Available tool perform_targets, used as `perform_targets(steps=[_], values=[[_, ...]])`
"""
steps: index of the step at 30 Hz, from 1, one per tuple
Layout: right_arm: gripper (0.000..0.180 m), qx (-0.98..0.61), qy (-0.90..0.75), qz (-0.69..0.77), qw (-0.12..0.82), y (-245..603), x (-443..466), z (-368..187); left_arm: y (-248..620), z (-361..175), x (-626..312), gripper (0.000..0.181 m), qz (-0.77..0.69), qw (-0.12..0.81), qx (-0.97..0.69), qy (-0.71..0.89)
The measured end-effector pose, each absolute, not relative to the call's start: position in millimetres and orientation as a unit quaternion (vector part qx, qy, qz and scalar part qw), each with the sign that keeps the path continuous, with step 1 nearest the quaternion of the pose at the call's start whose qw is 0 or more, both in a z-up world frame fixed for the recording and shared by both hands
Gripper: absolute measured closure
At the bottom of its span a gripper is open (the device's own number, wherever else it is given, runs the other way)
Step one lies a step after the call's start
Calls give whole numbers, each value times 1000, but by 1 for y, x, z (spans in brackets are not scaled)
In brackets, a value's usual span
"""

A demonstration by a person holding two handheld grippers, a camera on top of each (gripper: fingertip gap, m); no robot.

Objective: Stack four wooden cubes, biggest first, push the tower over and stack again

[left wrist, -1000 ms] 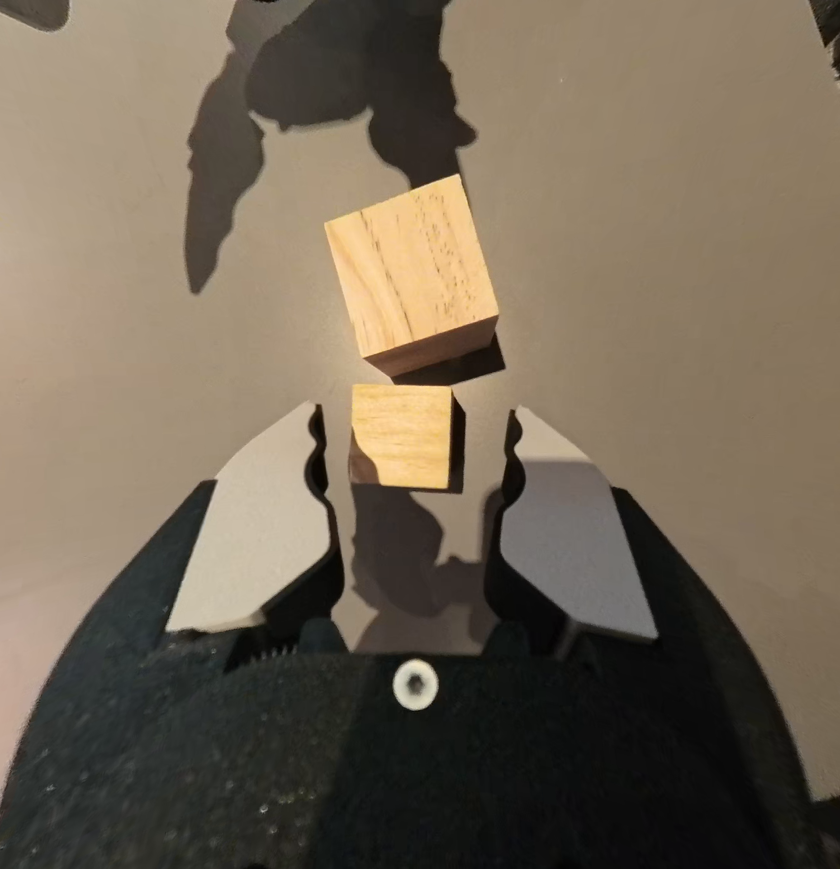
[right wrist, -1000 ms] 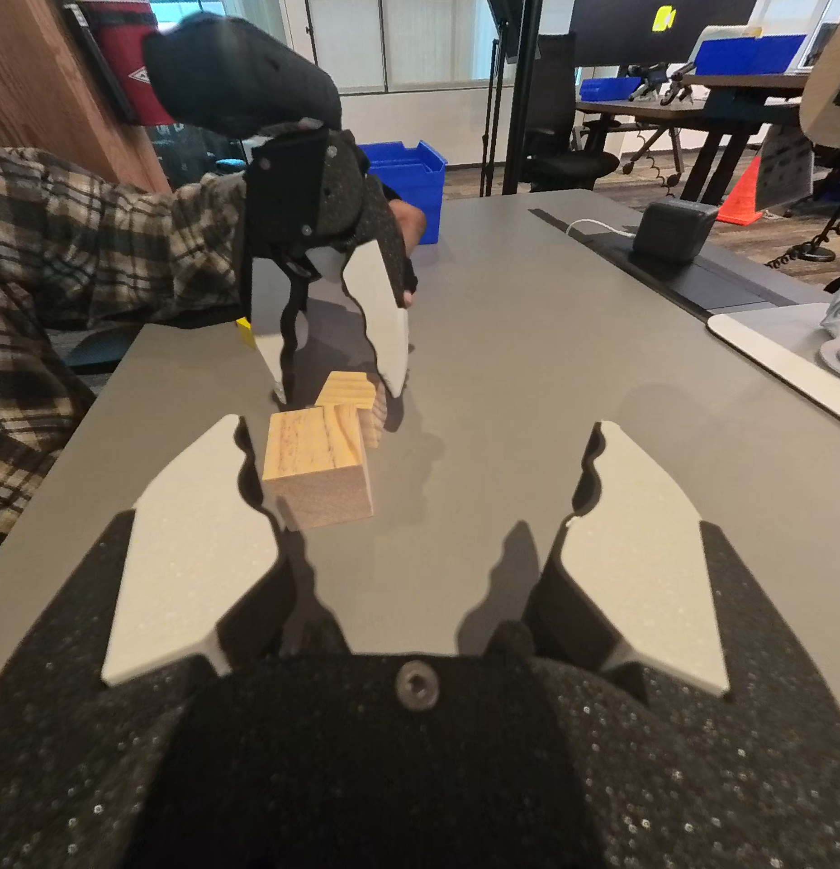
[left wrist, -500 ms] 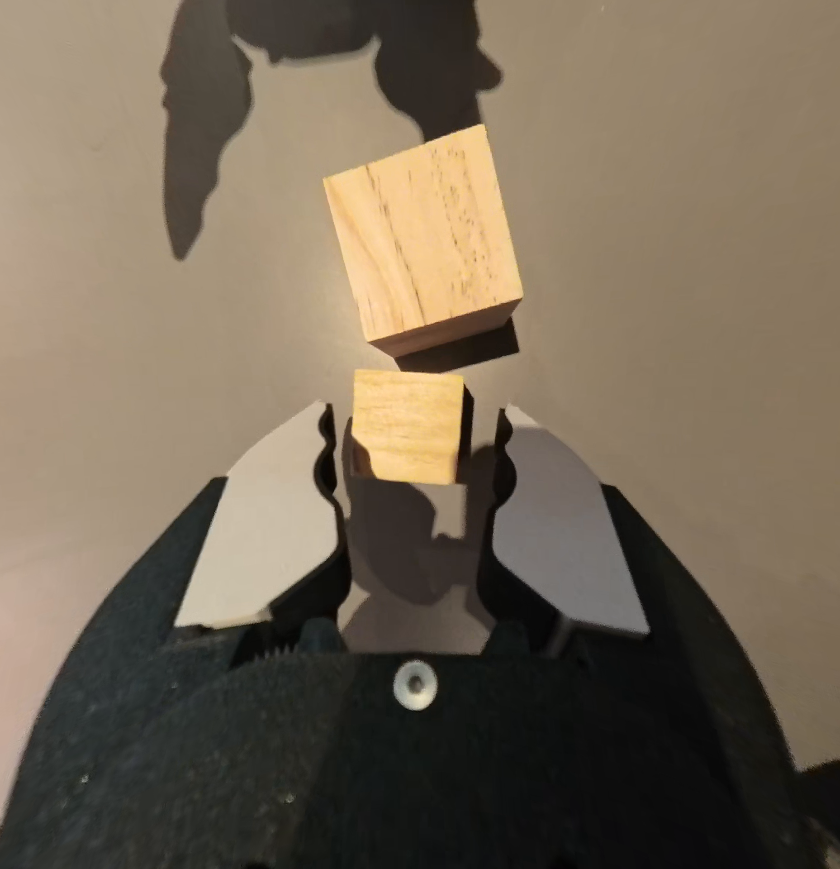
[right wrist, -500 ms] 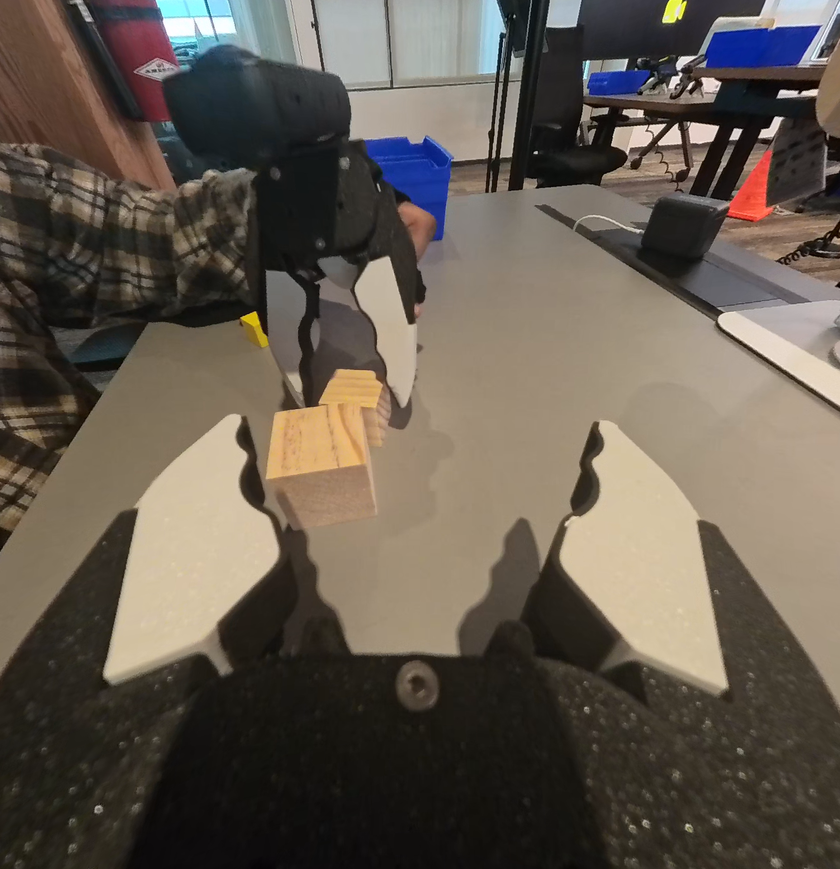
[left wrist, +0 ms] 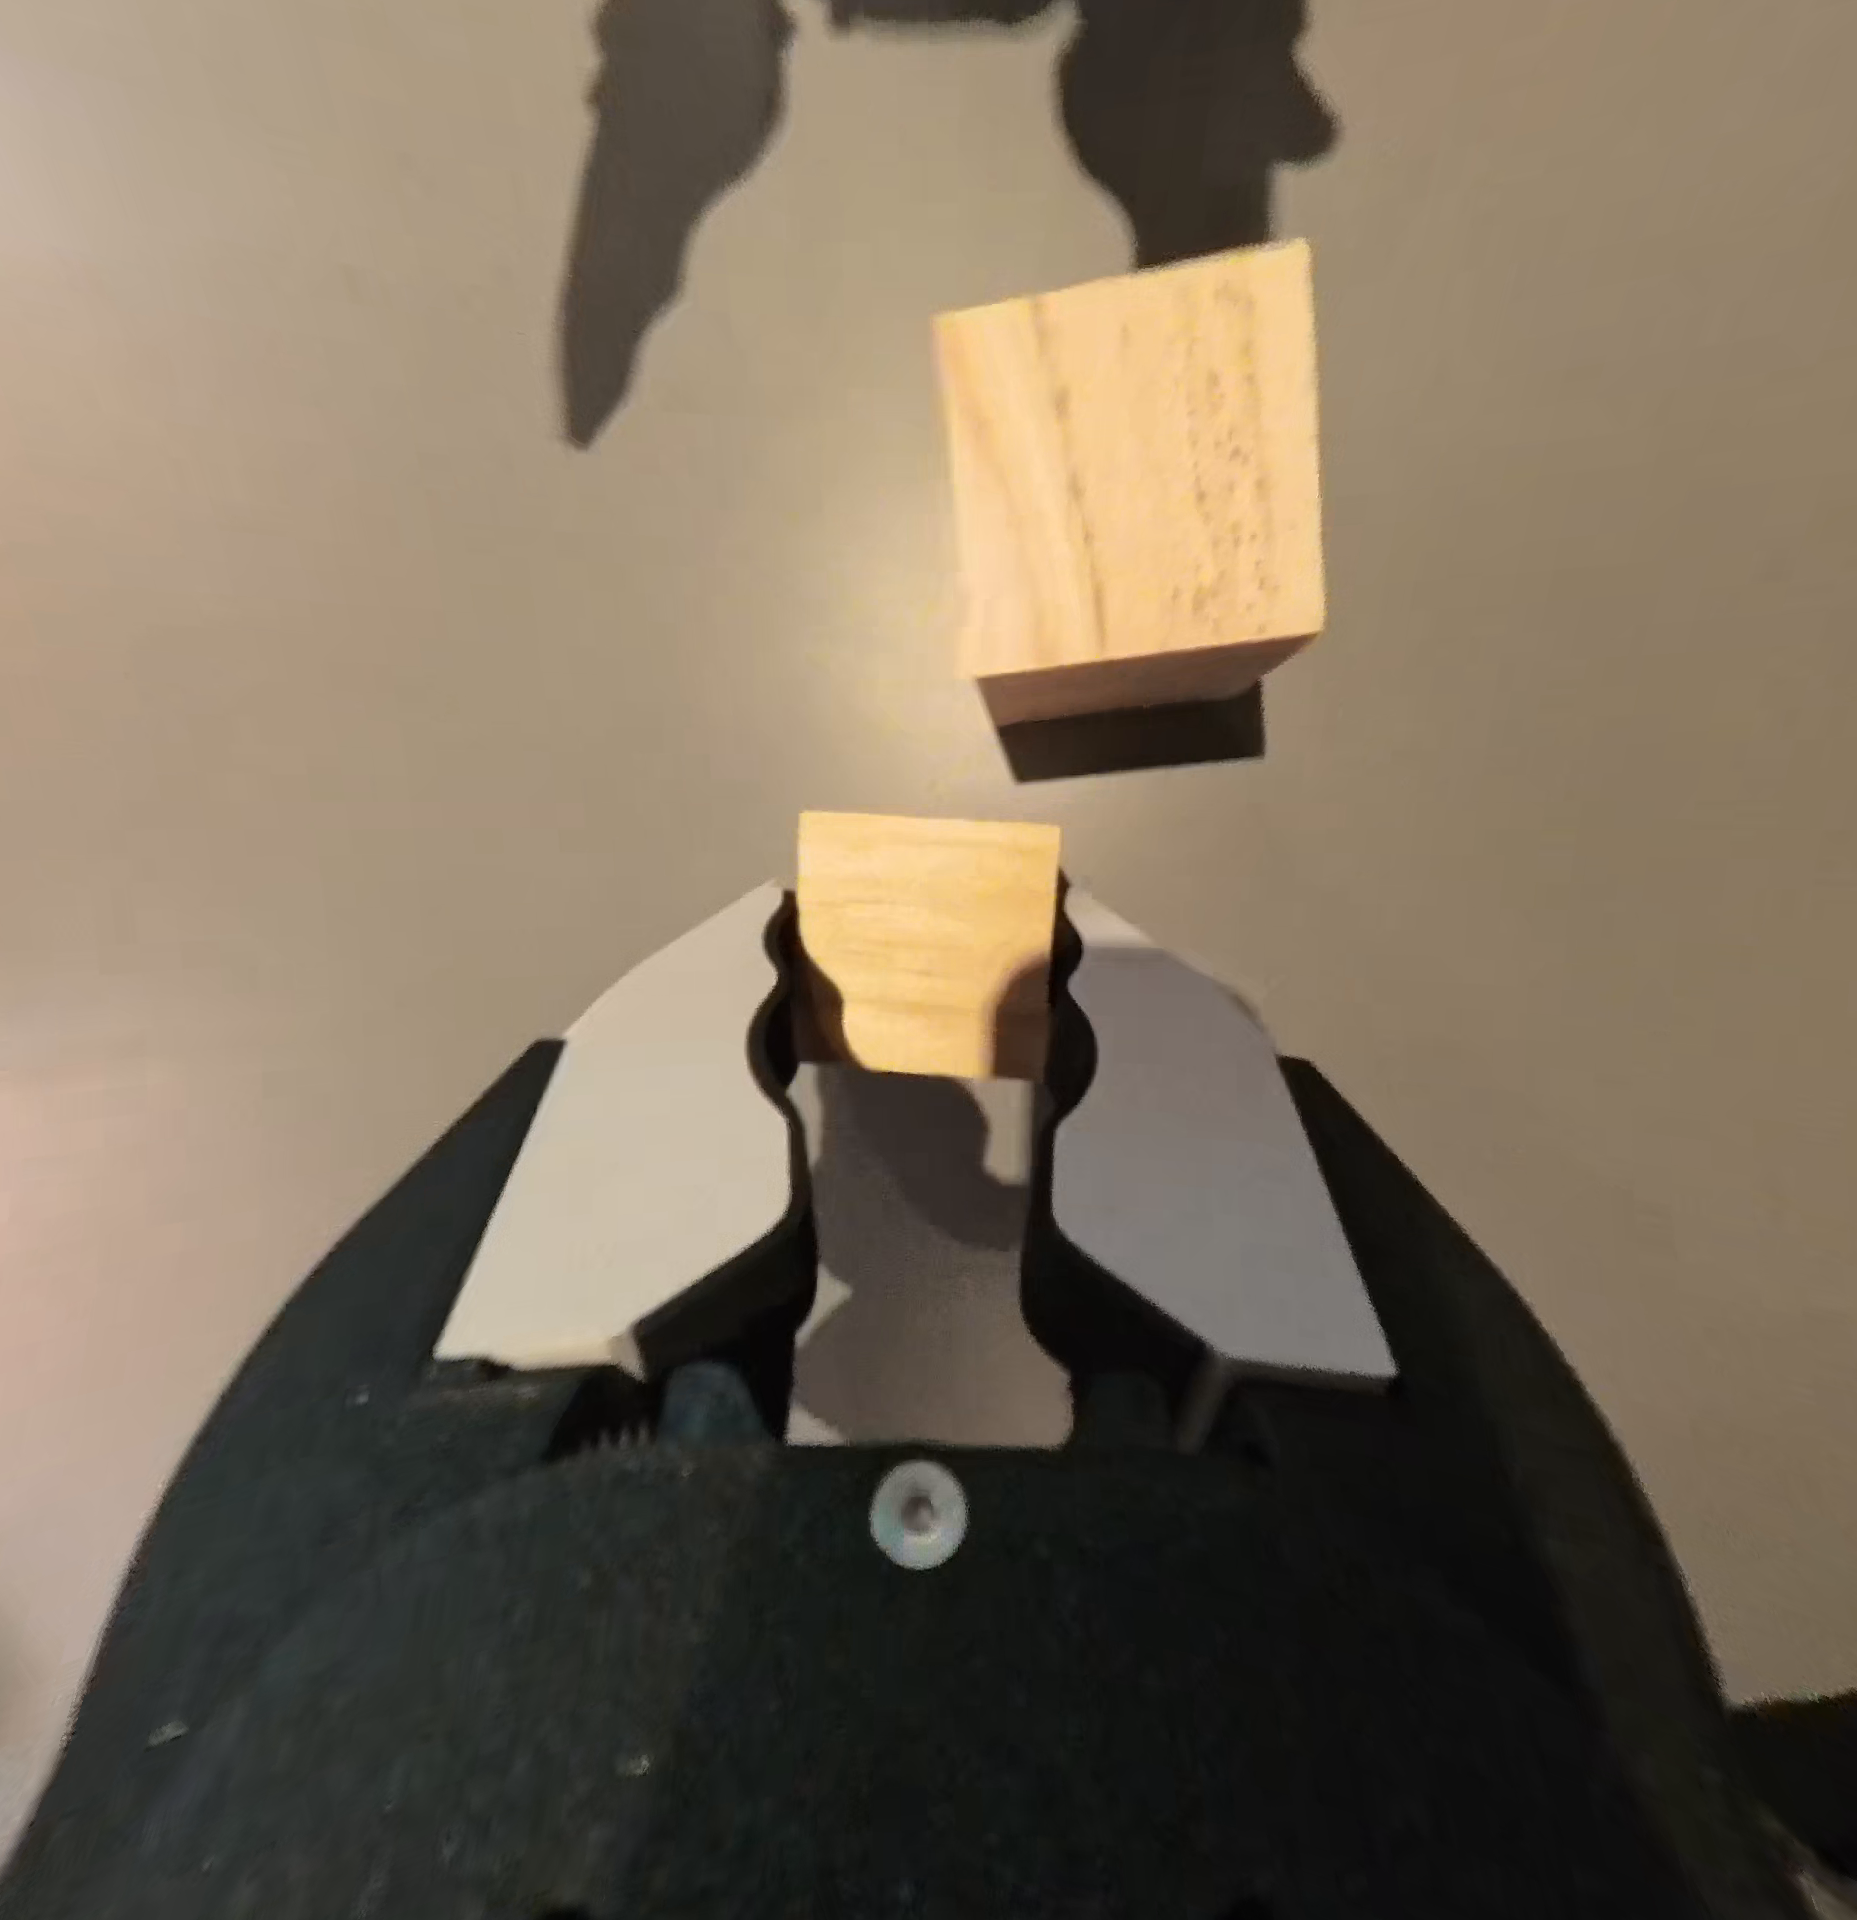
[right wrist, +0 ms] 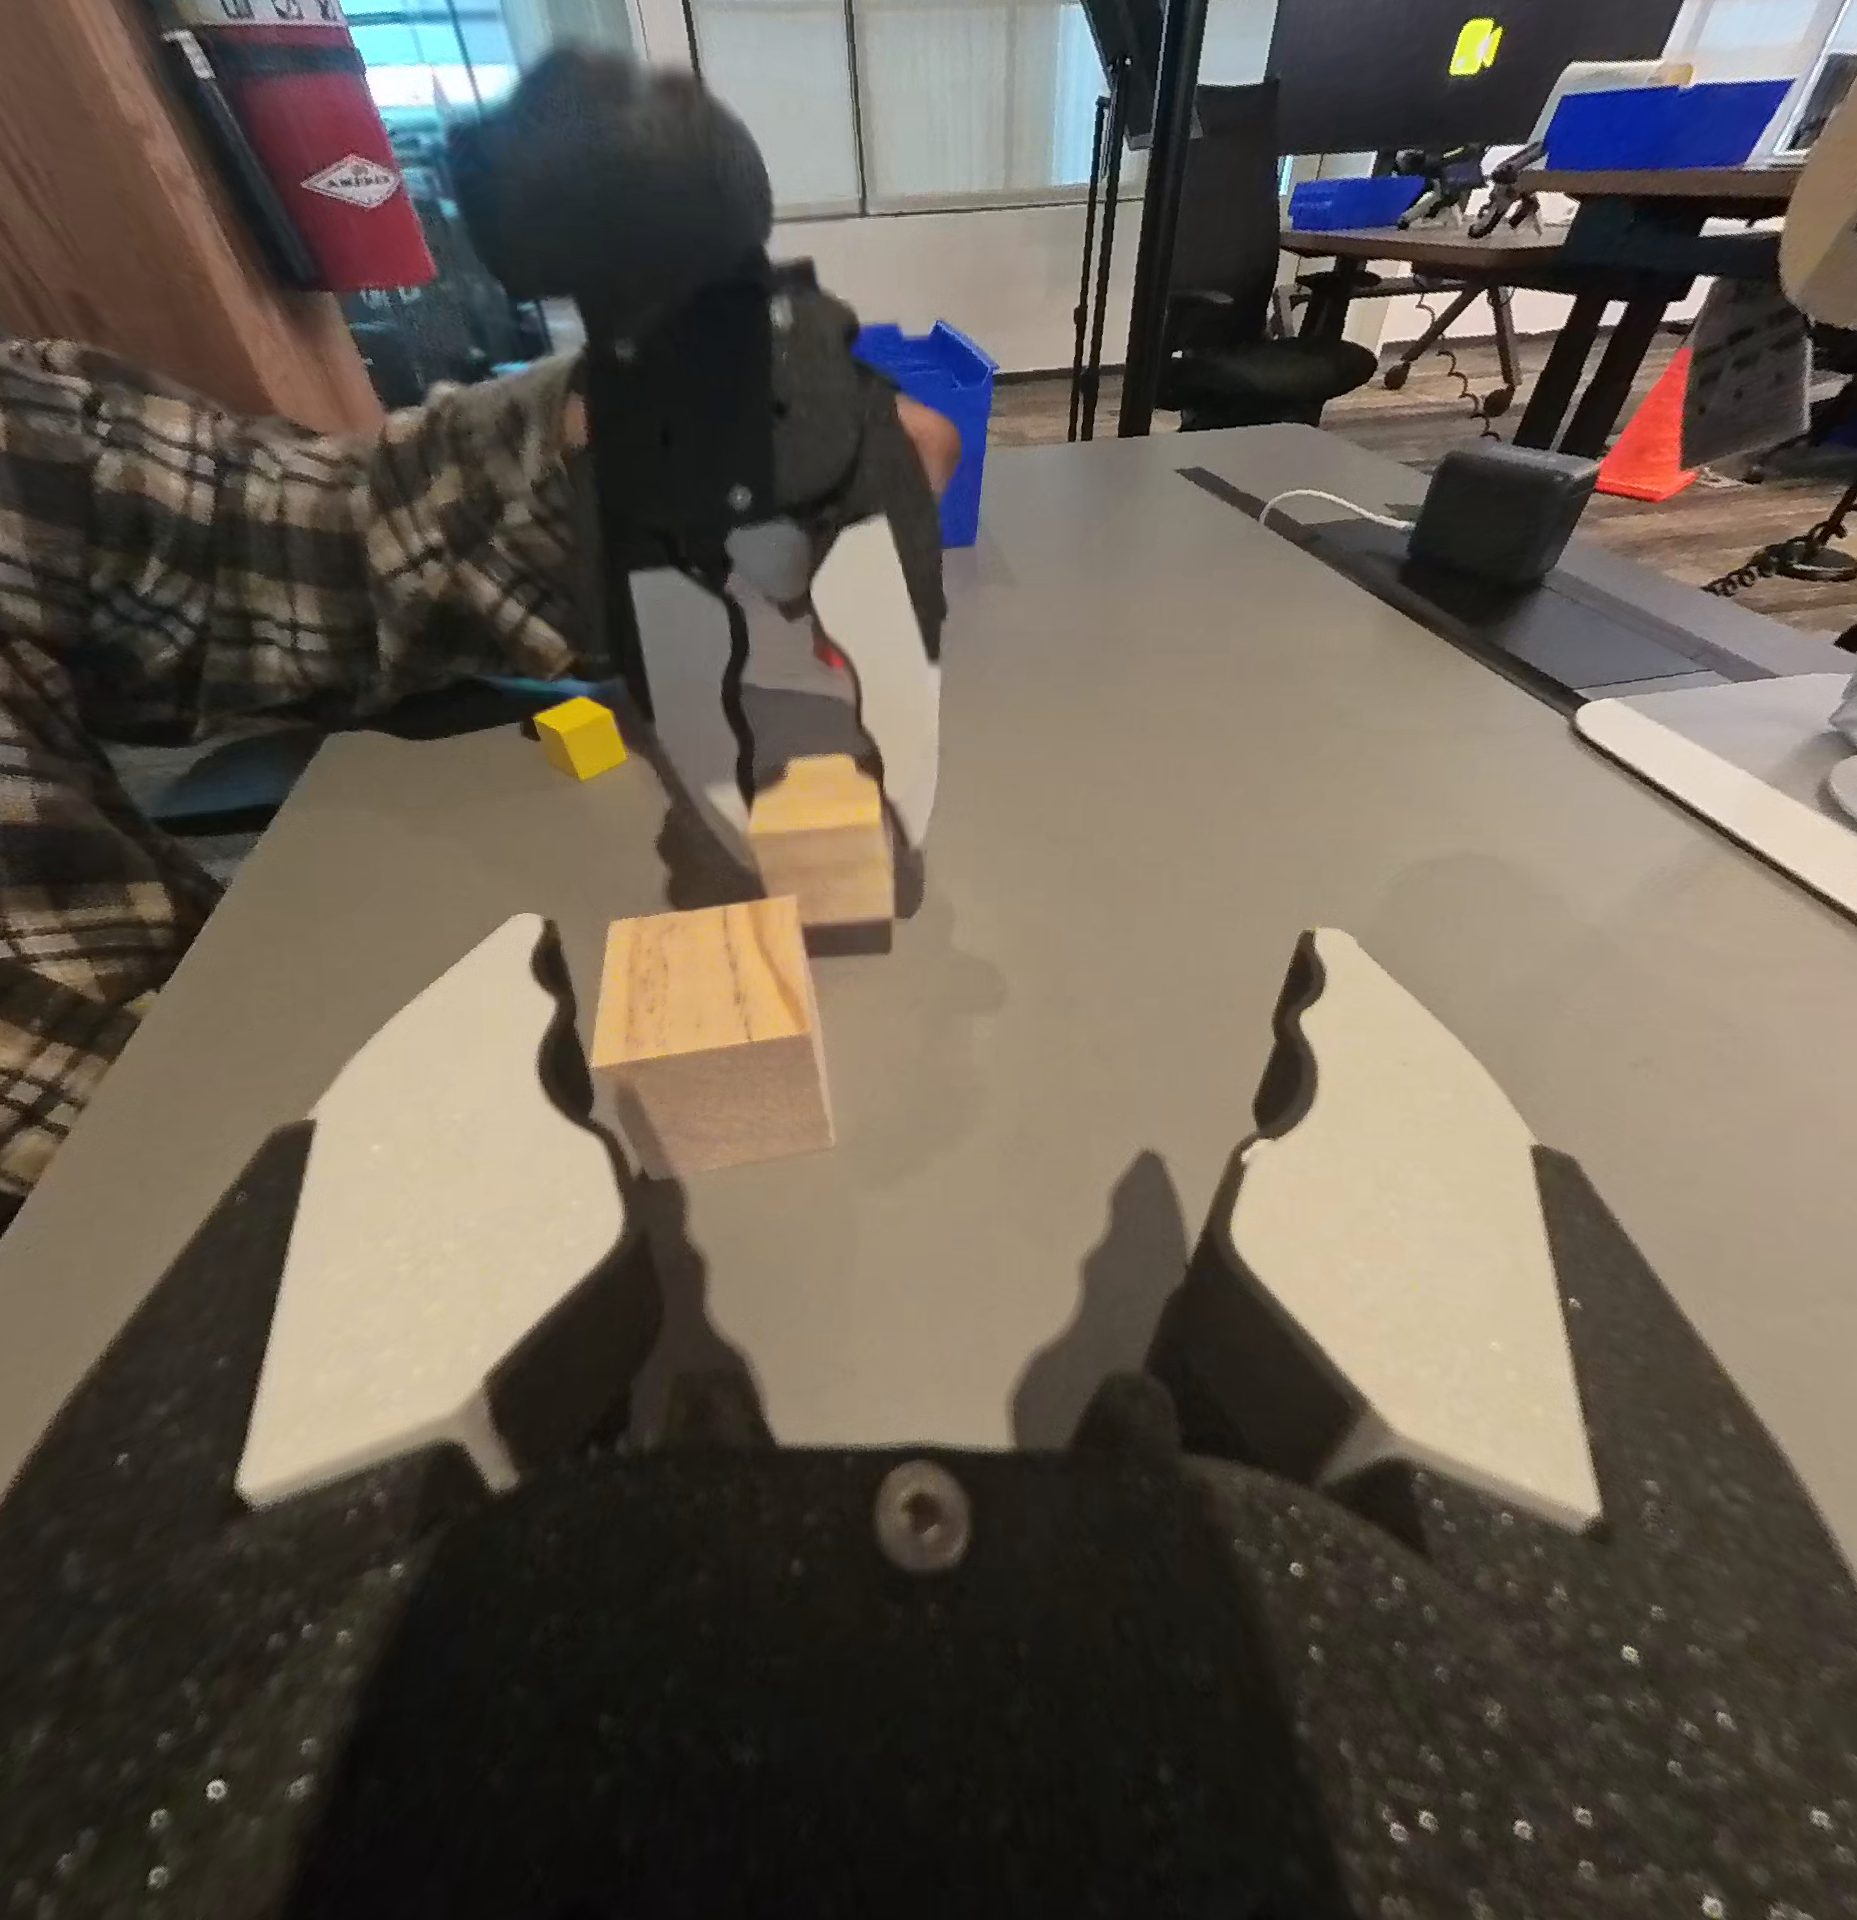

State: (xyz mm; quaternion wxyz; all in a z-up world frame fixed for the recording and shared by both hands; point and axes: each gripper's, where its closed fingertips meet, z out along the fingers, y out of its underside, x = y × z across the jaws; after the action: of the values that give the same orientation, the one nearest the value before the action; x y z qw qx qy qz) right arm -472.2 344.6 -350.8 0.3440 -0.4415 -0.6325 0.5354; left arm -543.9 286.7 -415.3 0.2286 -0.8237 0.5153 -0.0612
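Note:
A large wooden cube (left wrist: 1132, 478) rests on the grey table (left wrist: 384, 623). My left gripper (left wrist: 924, 894) is shut on a smaller wooden cube (left wrist: 929, 935), just short of the large cube and a little to its left. In the right wrist view the left gripper (right wrist: 820, 821) points down and clamps the small cube (right wrist: 820, 842) low over the table (right wrist: 1163, 779), behind the large cube (right wrist: 711, 1029). I cannot tell whether the small cube touches the table. My right gripper (right wrist: 924, 935) is open and empty, with its left finger (right wrist: 436, 1195) beside the large cube.
A small yellow cube (right wrist: 581, 736) lies near the table's left edge. A person's plaid sleeve (right wrist: 228, 582) reaches in from the left. A blue bin (right wrist: 955, 416), a dark box (right wrist: 1500, 520) with a white cable, and a white board (right wrist: 1734, 790) stand farther off. The tips of one gripper are about 12 centimeters away from the tips of the other.
My left gripper has closed on the small cube. In its view the large cube has shifted to the right and looks nearer. The right gripper has stayed open and almost still.

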Motion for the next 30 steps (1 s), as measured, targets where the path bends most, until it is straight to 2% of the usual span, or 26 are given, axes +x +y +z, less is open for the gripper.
perform_targets(steps=[4,9,15,30], values=[[55,-448,-624,540,345,349,-471,-350,290,-363,-545,136,-92,295,-843,440],[57,-449,-625,538,344,349,-471,-349,284,-338,-511,136,-113,290,-866,391],[57,-445,-621,542,350,351,-467,-346,288,-359,-475,135,-120,256,-874,396],[59,-441,-606,553,365,358,-462,-335,292,-387,-471,135,-95,198,-879,422]])
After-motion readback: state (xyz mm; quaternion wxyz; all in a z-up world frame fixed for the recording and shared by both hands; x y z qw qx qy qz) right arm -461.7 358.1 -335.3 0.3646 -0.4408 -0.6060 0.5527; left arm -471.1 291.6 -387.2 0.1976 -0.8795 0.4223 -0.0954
